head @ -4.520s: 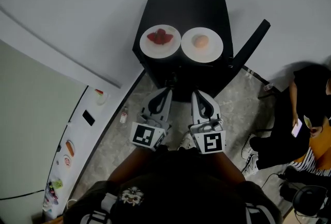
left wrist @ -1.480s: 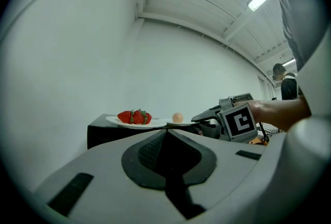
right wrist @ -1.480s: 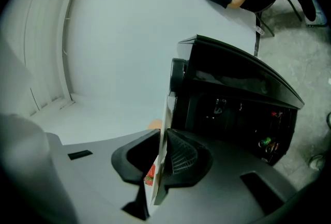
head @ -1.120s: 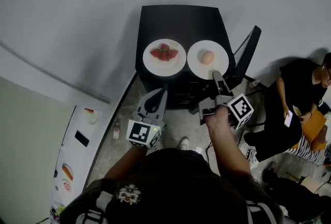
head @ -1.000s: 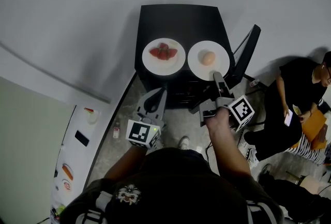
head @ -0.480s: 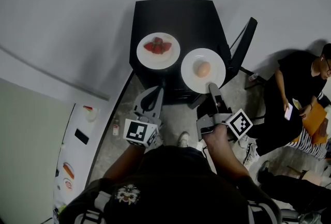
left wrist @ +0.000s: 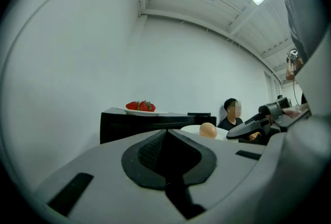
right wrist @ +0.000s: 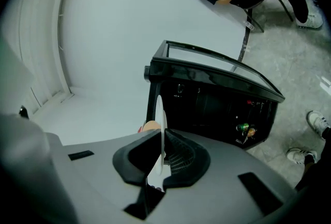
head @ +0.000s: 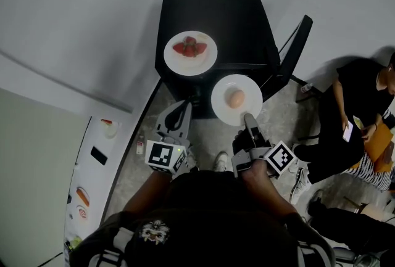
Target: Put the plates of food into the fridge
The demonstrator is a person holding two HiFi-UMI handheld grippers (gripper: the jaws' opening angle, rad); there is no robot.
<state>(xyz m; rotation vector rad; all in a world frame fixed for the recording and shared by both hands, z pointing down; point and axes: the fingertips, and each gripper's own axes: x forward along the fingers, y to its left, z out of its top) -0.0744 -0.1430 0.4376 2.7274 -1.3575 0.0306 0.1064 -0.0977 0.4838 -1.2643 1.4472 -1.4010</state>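
Note:
A white plate with strawberries (head: 190,53) (left wrist: 140,108) rests on the black table (head: 210,10). Off the table's near edge hangs a second white plate (head: 236,100) (left wrist: 207,130) with a tan round food (head: 236,98) on it. My right gripper (head: 248,119) (right wrist: 163,153) holds that plate by its near rim (right wrist: 161,124), and its jaws are closing on the rim with the pads pressed to both faces. To the left, below the table, my left gripper (head: 177,119) (left wrist: 166,137) is shut and holds nothing.
The fridge (head: 92,161), with magnets on its white side, stands at the far left. A black chair (head: 291,59) leans by the table's right side. A person (head: 364,105) sits at the right. The table's lower shelf (right wrist: 227,114) holds a green can (right wrist: 242,128).
My right gripper reached the plate with the round food, gripped its rim and drew it off the table toward me. The left gripper has barely moved.

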